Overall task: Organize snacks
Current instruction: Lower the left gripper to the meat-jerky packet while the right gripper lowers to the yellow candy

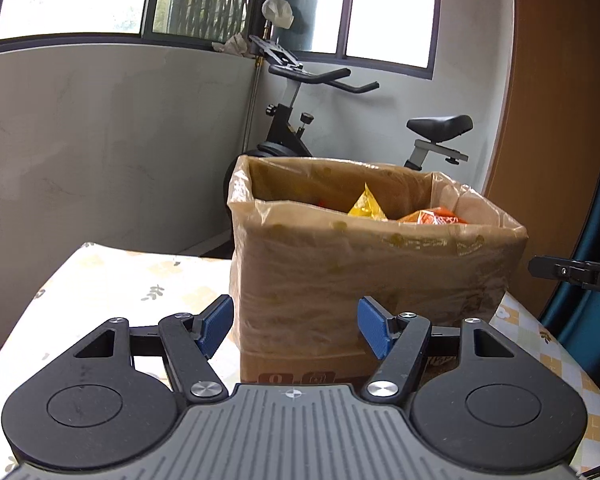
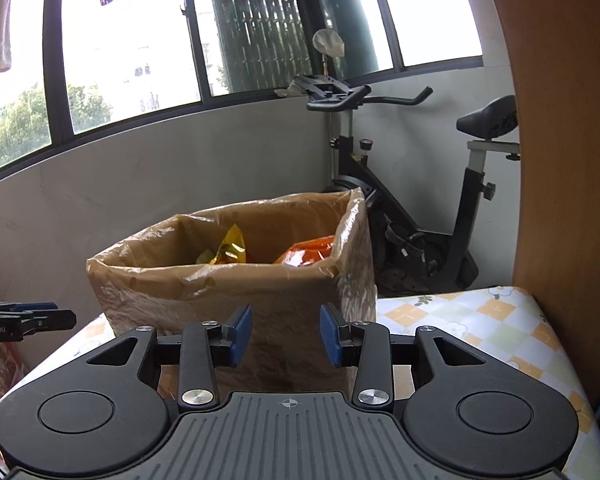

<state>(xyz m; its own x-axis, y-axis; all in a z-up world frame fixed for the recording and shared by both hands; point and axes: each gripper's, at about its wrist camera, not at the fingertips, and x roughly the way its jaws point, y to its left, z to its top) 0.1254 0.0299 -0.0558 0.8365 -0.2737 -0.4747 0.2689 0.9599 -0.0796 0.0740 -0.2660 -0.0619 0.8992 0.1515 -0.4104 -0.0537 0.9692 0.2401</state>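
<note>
A cardboard box (image 1: pixel 364 280) lined with a translucent brownish plastic bag (image 1: pixel 260 196) stands on the desk (image 1: pixel 112 280), which is covered with a checked, flower-printed cloth; inside the box a yellow snack packet (image 1: pixel 367 206) pokes up near the middle and an orange snack packet (image 1: pixel 436 216) lies beside it, both seen only over the rim; the left tool (image 1: pixel 296 326) points at the near face of the box, its blue pads (image 1: pixel 216 320) standing well apart with nothing between them and no pad touching the cardboard; the right tool (image 2: pixel 286 334) faces the same box from the other side, its blue pads (image 2: pixel 240 330) closer together than the left ones but parted, a clear gap between them and nothing gripped; in the right wrist view the tip of the left tool shows at the left edge, level with the lower part of the box, and in the left wrist view the tip of the right tool shows at the right edge; the same yellow packet (image 2: pixel 230 248) and orange packet (image 2: pixel 308 254) show in the box (image 2: pixel 236 304) from the right side; behind the box an exercise bike (image 2: pixel 412 200) stands against a grey wall under dark-framed windows (image 2: pixel 132 60); a brown wooden panel (image 2: pixel 564 140) rises at the right of the desk.
</note>
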